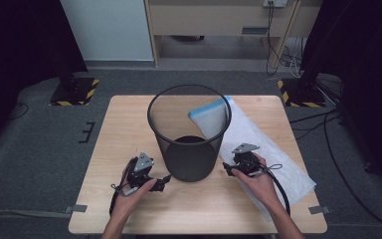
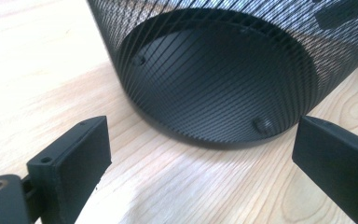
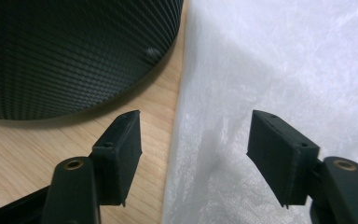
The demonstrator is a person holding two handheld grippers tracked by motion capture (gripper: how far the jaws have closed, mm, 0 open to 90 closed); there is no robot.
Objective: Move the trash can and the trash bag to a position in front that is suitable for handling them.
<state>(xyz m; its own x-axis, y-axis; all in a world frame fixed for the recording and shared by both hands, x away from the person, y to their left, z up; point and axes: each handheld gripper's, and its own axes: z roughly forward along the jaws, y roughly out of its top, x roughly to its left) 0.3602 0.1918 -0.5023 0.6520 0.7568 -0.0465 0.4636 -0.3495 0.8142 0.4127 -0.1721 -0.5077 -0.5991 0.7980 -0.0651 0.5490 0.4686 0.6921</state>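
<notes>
Two grippers: one in each hand, low on the near half of the wooden table (image 1: 129, 124), either side of the bin.
Left gripper (image 1: 163, 183): jaws spread wide with nothing between them, pointing at the foot of the bin, just short of it.
Wire-mesh bin (image 1: 189, 144): one, black, upright at the middle of the table; in the left gripper view its solid round base (image 2: 223, 84) shows through the mesh. It looks light, stiff and springy at the wall; I judge the rim or the base ring the firmest place to steady it.
Plastic bag (image 1: 258, 144): one, white and translucent, lying flat on the table to the right of the bin, its far end with a blue edge (image 1: 209, 110) reaching behind the bin's rim. Thin, soft, crinkly and likely slippery; it will probably sag and drag when lifted. Best hold, in my judgement, is a pinch on its near left edge.
Right gripper (image 1: 227, 168): jaws apart, not pressing on anything; in the right gripper view they straddle the bag's edge (image 3: 179, 140), one jaw over bare wood, the other over the film. No grip yet.
Count: two grippers, one bin, one bag, one table.
</notes>
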